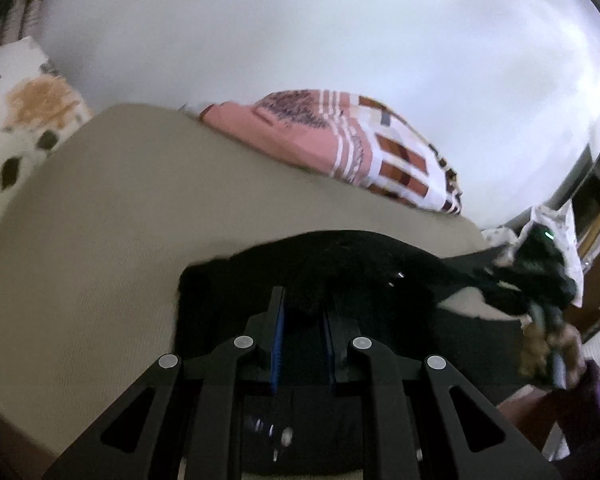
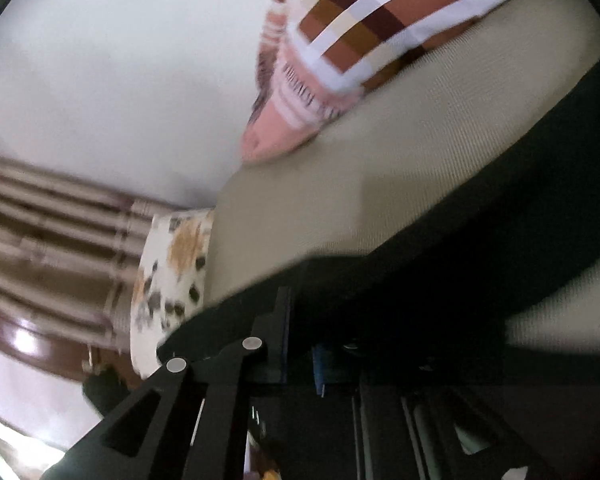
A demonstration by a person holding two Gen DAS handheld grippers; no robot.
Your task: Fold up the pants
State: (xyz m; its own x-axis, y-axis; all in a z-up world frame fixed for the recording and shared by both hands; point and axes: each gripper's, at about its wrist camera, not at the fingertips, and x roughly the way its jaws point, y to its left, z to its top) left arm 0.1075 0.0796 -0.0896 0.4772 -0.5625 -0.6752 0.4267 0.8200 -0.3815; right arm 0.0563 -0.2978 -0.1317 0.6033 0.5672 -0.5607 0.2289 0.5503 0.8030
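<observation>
Black pants (image 1: 360, 264) lie on a beige bed sheet (image 1: 100, 216). My left gripper (image 1: 302, 304) is shut on a fold of the pants, with black cloth bunched between its blue-padded fingers (image 1: 278, 320). The other gripper (image 1: 540, 264) shows at the right edge of the left wrist view, pulling the pants taut. In the right wrist view the pants (image 2: 480, 248) run as a dark band across the sheet (image 2: 380, 168). My right gripper (image 2: 300, 344) is shut on black cloth that drapes over its right finger and hides it.
A pink and checked folded blanket (image 1: 360, 148) lies at the far side of the bed by the white wall; it also shows in the right wrist view (image 2: 360, 28). A white spotted pillow (image 1: 24, 112) sits at the left. Striped curtains (image 2: 48, 240) hang beyond the bed.
</observation>
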